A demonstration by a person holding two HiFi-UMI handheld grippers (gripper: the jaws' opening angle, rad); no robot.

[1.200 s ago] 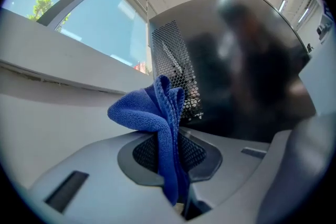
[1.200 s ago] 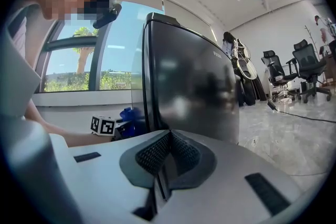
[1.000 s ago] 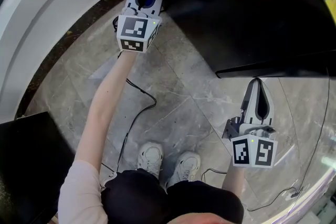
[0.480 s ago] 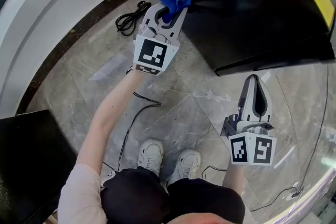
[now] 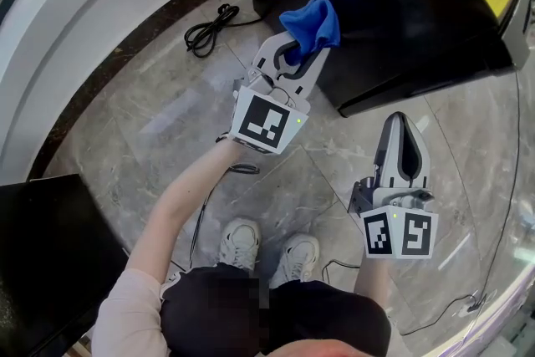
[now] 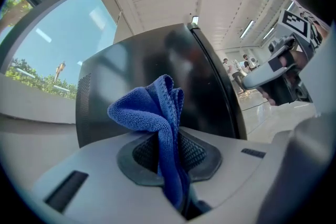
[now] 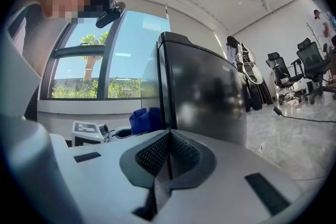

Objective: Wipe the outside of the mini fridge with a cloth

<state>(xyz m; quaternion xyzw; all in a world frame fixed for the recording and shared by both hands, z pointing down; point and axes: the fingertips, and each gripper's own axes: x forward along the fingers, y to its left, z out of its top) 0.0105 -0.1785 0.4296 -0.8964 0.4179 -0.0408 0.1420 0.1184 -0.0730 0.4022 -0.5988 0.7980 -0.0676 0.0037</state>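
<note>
The black mini fridge (image 5: 401,12) stands on the stone floor ahead of me; it fills the middle of the left gripper view (image 6: 157,76) and stands as a dark box in the right gripper view (image 7: 205,92). My left gripper (image 5: 299,54) is shut on a bunched blue cloth (image 5: 313,23), (image 6: 157,113), held against the fridge's left side near its front corner. My right gripper (image 5: 404,123) hangs lower right, just in front of the fridge's front edge, jaws shut with nothing between them (image 7: 169,136). The cloth (image 7: 142,119) also shows past the fridge's left edge.
A coiled black cable (image 5: 207,28) lies on the floor left of the fridge, by a curved white wall base (image 5: 109,21). Another cable (image 5: 219,180) runs past my white shoes (image 5: 238,247). A black surface (image 5: 42,255) sits lower left. Office chairs (image 7: 294,73) stand far right.
My left gripper has slid the blue cloth rightward and toward me along the fridge's side, from its far corner to near the front corner. The right gripper has barely moved.
</note>
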